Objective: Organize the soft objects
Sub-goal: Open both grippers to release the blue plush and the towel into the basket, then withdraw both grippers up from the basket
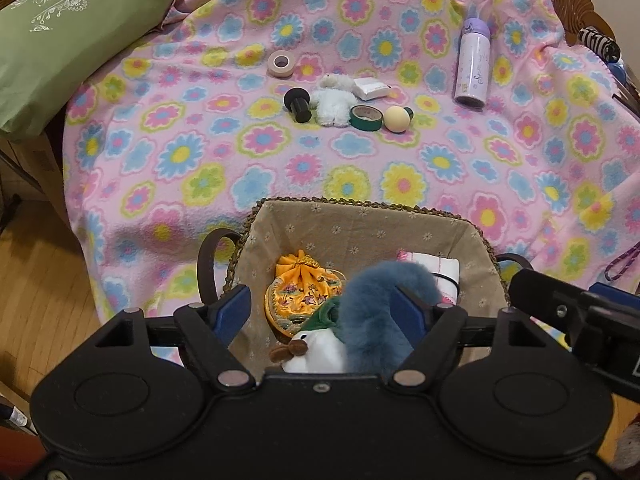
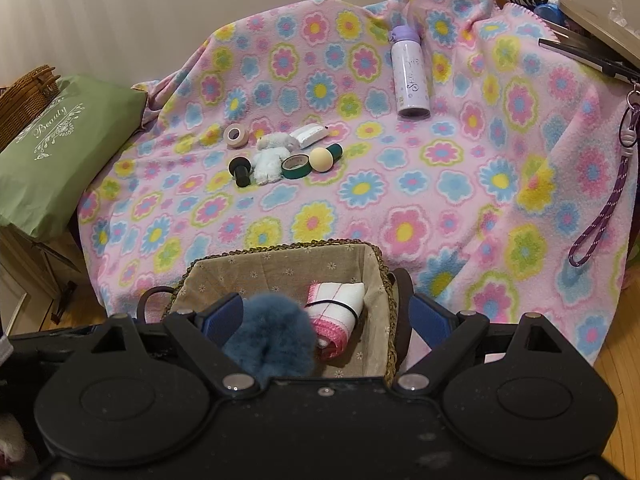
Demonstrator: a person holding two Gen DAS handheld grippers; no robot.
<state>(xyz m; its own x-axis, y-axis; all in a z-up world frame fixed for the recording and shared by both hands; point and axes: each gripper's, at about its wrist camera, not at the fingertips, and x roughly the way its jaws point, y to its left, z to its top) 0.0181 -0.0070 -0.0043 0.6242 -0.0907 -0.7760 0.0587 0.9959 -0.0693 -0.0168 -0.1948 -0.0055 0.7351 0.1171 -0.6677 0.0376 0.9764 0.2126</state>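
A woven basket (image 1: 360,216) with a beige flowered liner stands at the near edge of the blanket; it also shows in the right wrist view (image 2: 280,258). In it lie a yellow drawstring pouch (image 1: 302,286), a rolled white-and-pink cloth (image 2: 340,312), a white plush with a green hat (image 1: 316,348) and a blue furry toy (image 1: 376,308). My left gripper (image 1: 320,316) is open above the basket, the furry toy between its fingers. My right gripper (image 2: 328,316) is open over the basket's right side. A white plush bear (image 1: 334,100) lies mid-blanket.
Around the bear lie a pink tape roll (image 1: 281,63), a black knob (image 1: 298,104), a green tape roll (image 1: 367,117), a cream ball (image 1: 396,119) and a white box (image 1: 370,88). A lilac bottle (image 1: 472,64) lies right. A green pillow (image 1: 60,36) sits left.
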